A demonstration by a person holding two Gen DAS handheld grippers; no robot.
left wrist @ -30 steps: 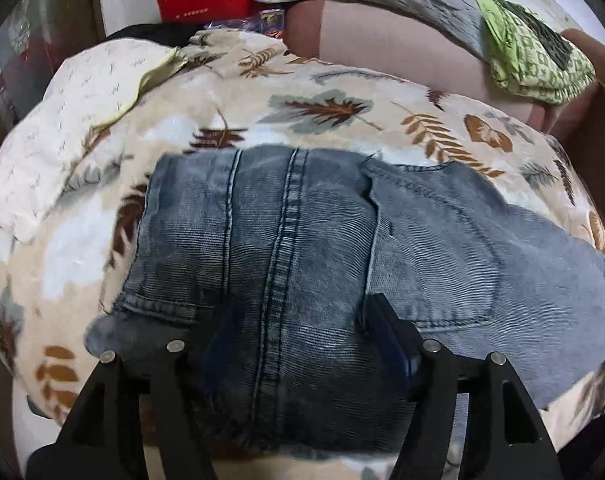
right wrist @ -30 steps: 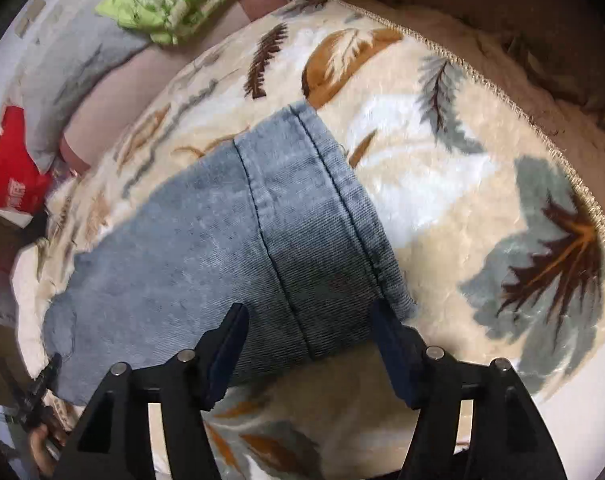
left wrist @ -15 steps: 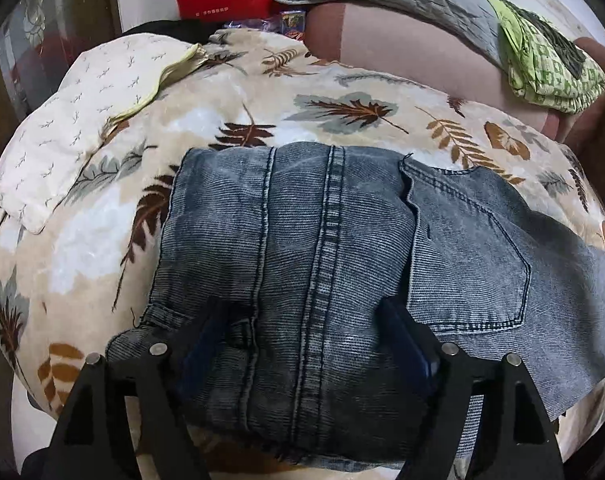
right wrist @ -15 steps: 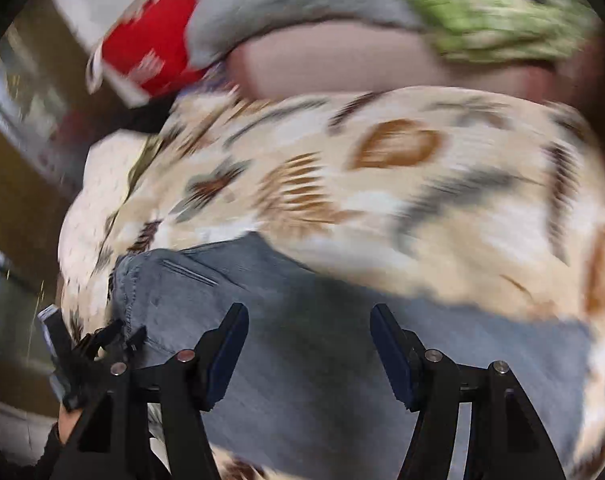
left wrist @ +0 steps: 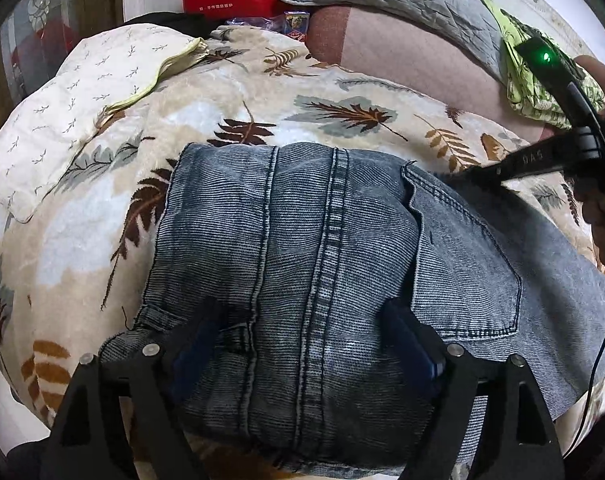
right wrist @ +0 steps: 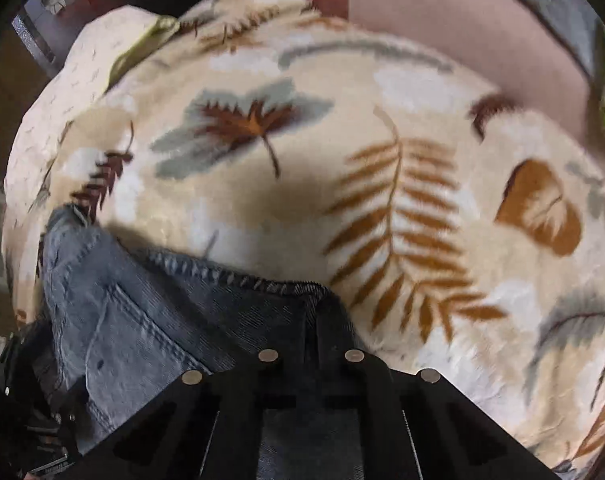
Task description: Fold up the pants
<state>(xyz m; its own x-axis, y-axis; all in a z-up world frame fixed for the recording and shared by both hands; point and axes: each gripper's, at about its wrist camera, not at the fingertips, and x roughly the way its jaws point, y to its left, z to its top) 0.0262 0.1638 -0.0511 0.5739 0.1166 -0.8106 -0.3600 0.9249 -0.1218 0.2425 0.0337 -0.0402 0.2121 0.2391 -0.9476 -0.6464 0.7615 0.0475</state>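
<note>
Both tools (left wrist: 302,344) on jeans (left wrist: 302,240)

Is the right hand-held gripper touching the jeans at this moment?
Touching. In the right wrist view the right hand-held gripper has its jaws shut together on the far edge of the jeans, with the denim bunched between them.

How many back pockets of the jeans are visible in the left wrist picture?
1. The back pocket is on the right part of the jeans, just right of the middle seam. A second pocket may be hidden under the fold.
</note>
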